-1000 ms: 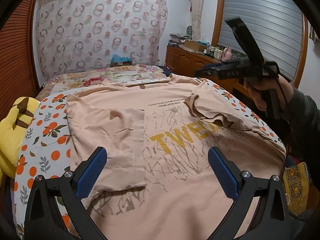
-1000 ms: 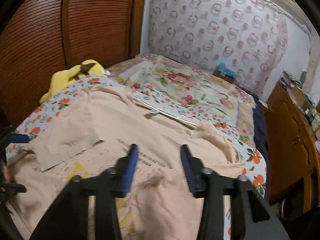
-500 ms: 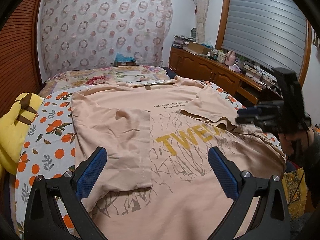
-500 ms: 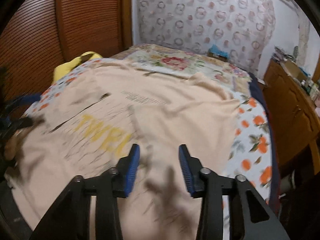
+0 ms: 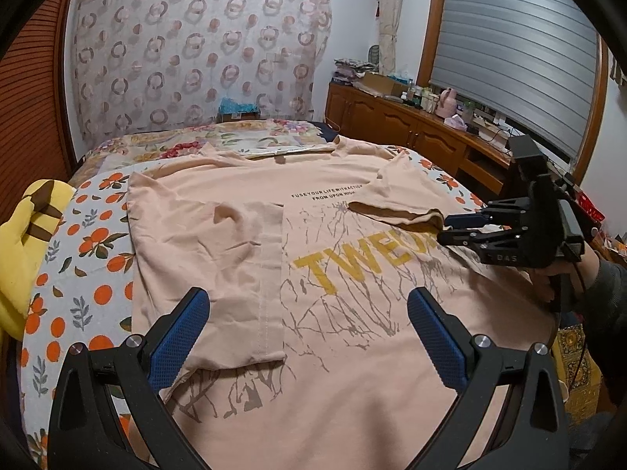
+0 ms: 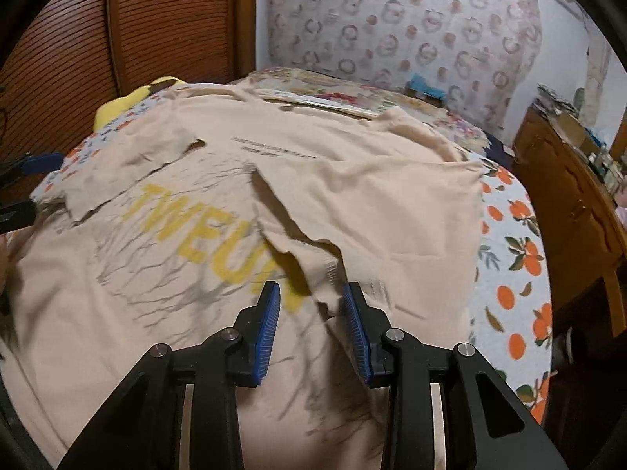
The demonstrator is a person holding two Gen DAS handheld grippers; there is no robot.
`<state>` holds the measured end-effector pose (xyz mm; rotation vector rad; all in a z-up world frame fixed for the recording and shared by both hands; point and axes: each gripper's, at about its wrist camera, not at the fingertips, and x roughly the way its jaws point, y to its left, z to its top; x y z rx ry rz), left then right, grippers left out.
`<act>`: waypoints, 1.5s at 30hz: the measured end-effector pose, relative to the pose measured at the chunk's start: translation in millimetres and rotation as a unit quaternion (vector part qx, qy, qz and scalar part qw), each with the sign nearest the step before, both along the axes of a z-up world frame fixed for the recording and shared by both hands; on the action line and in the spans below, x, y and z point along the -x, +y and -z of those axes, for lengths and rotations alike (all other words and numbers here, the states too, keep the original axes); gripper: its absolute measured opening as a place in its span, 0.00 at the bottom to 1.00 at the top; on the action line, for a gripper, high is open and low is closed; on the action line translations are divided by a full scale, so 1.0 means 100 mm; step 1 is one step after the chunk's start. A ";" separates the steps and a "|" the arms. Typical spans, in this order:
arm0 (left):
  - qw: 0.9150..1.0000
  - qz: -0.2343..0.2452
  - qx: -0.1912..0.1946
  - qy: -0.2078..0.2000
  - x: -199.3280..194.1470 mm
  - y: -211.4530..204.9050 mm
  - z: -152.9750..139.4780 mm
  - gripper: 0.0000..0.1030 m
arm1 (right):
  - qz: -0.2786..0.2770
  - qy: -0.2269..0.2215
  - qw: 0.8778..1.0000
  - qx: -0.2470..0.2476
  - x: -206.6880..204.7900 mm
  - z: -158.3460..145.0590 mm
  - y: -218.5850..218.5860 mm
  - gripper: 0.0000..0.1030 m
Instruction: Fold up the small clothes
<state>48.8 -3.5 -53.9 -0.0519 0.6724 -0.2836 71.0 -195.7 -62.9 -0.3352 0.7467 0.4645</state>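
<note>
T-shirt sleeve between closing right tongs

Peach T-shirt lies flat on bed. Left gripper wide open above it; right gripper closing at sleeve.

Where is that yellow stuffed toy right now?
The yellow stuffed toy lies at the left edge of the left wrist view, on the orange-print sheet beside the peach T-shirt, close to the wooden slatted wall.
</note>
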 end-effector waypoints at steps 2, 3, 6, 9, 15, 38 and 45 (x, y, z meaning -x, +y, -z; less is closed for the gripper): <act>1.000 0.000 -0.001 0.000 0.00 0.00 0.00 0.98 | 0.008 -0.007 1.000 0.014 0.03 0.05 0.03 0.22; 1.000 0.000 -0.002 0.001 0.00 0.00 0.00 0.98 | 0.007 -0.009 1.000 0.016 0.05 0.05 0.01 0.16; 1.000 0.000 -0.001 0.000 0.00 0.00 0.00 0.98 | 0.005 -0.013 1.000 0.019 0.07 0.03 0.03 0.03; 1.000 -0.001 -0.001 0.000 0.00 0.00 0.00 0.98 | -0.008 -0.011 1.000 -0.010 0.11 -0.03 -0.01 0.02; 1.000 -0.004 0.003 -0.005 0.00 0.03 0.00 0.98 | -0.054 0.020 0.994 -0.094 0.32 -0.19 -0.01 0.02; 0.996 -0.068 -0.050 -0.003 -0.70 0.53 -0.12 0.98 | 0.034 0.004 0.998 -0.047 -0.54 -0.08 -0.13 0.46; 0.993 -0.090 -0.065 0.033 -1.20 0.77 0.04 0.98 | 0.037 0.005 0.998 -0.044 -1.04 -0.03 -0.03 0.46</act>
